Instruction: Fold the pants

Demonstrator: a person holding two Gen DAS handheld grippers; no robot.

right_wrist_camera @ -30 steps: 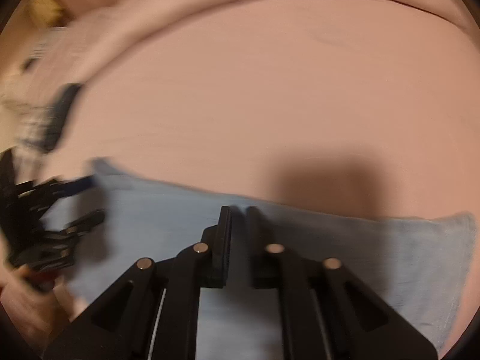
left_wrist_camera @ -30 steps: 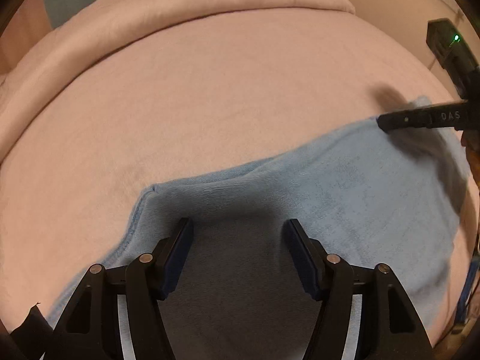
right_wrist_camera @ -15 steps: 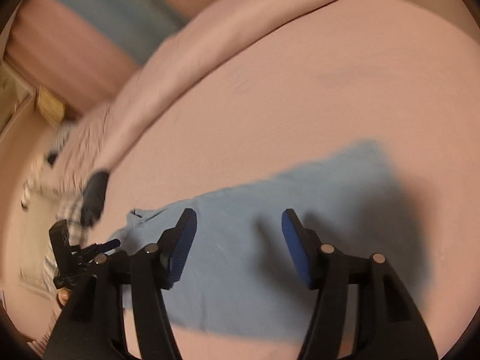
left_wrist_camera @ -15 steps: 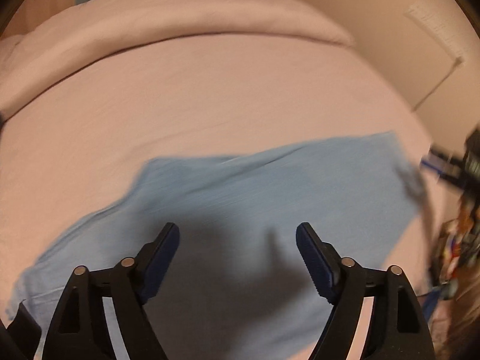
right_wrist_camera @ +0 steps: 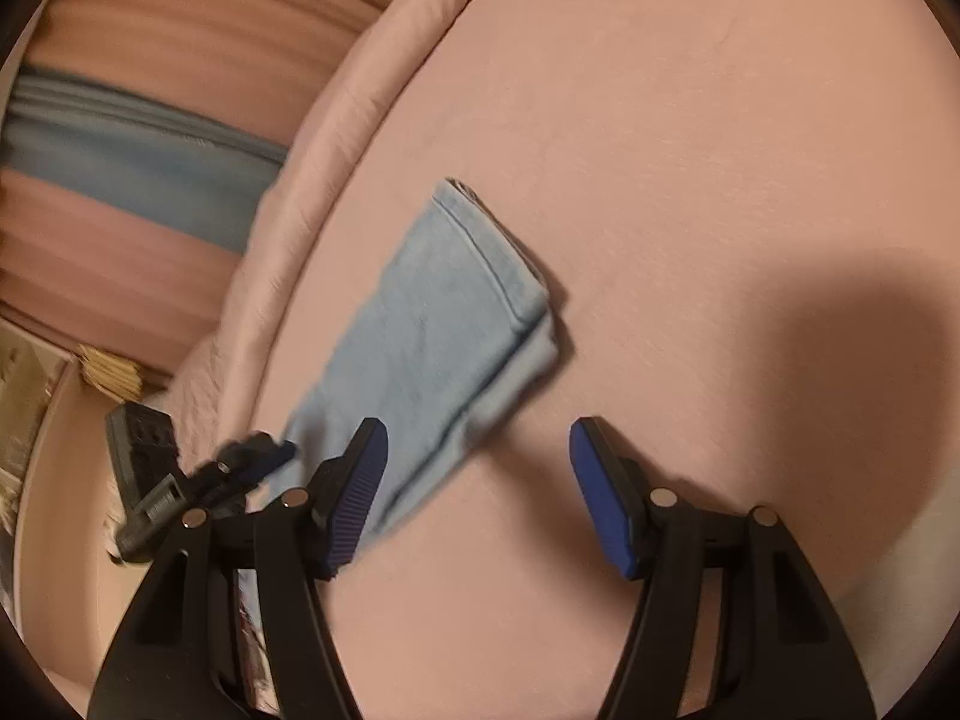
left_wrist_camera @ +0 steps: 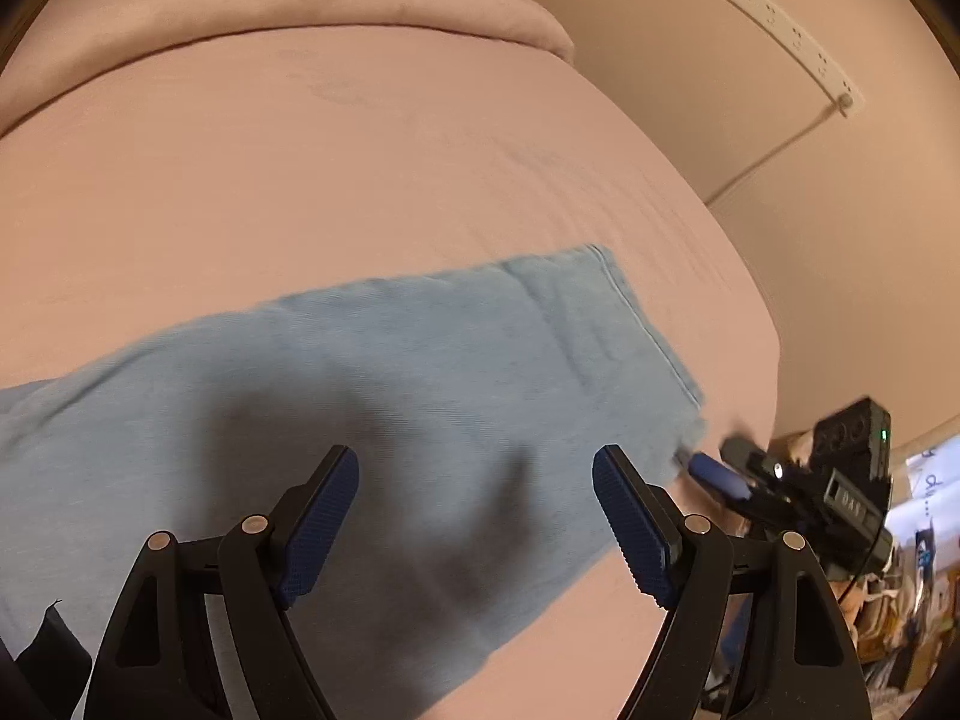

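Step in hand, by my reading: between folds. The light blue denim pants lie flat on the pink bed sheet as 1 long narrow strip, legs apparently stacked one on the other (2 layers show at the hem end in the right wrist view). Nothing is gripped. The left gripper hangs over the middle of the strip with its jaws standing wide and only cloth and shadow beneath, no fabric between the blue pads. The right gripper is off the cloth beside the strip's near edge; its jaws are opening, with bare sheet between them and only its left pad overlapping the denim in the picture. Location: the pants sit near the side edge of the bed, well apart from the rolled pink duvet along the far side. Orientation: long axis runs left to right in the left wrist view, stitched hem end to the right, near the other gripper; the opposite end runs out of frame at left, so the waistband is not visible. In the right wrist view the same axis runs diagonally, hem end up and away. Next move, judged: each gripper takes 1 corner of 1 end, then carries it along the long axis to the other end, halving the length. Both layers must be caught together.
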